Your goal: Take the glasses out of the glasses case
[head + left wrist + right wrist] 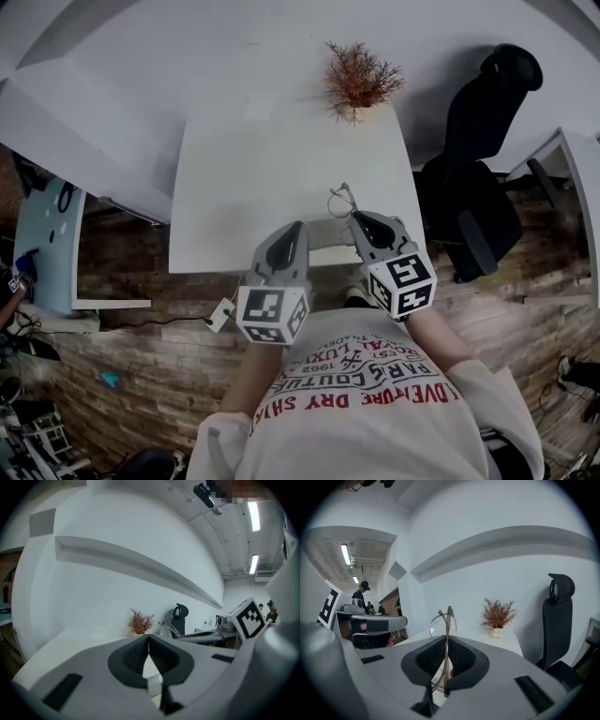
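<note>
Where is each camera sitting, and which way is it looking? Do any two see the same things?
Head view: on the person's head, looking steeply down at the white table; shows their shirt, left gripper and right gripper.
Left gripper view: on the left gripper, looking along its closed jaws across the table toward the plant.
Right gripper view: on the right gripper, looking along its jaws, which pinch the glasses.
Shared: all three show the plant and black chair.

A plant (361, 80) stands at the far end of the table (272, 169), a chair (478, 178) is to its right, and glasses (342, 200) are above the near edge.
</note>
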Demonstrator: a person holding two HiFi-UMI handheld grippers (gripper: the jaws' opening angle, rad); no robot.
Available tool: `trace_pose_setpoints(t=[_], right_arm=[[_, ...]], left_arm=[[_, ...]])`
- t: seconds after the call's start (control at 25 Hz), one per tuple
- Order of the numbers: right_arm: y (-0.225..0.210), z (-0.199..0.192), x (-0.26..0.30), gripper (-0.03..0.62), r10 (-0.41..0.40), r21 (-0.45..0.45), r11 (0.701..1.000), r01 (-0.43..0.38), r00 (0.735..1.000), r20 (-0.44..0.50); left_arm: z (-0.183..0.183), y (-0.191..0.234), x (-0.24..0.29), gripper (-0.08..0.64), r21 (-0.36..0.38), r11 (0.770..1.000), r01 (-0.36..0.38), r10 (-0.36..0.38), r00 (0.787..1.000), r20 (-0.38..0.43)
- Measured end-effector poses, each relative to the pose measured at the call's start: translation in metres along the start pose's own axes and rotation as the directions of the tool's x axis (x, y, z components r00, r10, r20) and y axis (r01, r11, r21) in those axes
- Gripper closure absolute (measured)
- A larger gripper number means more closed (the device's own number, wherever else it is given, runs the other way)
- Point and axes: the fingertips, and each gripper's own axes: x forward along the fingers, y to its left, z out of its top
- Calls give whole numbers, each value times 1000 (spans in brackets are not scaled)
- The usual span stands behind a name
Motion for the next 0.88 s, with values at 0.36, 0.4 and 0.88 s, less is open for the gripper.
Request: trace_pose_setpoints(t=[0.36,0.4,0.88], right_arm=[[-4,0,-2,566,9,-23,1000,-9,1000,8],[-6,0,-2,566,7,-23,1000,-7,1000,7],[-15,-4,-1,566,-3,-32,999,2,1000,-17]], left_arm=[[0,-3,6,552,-3,1000,-9,9,1000,3],[0,-4,7,552,-3,1000,-10,10,1000,3],[-1,-7,15,552,-6,1000,-17,17,1000,-1]])
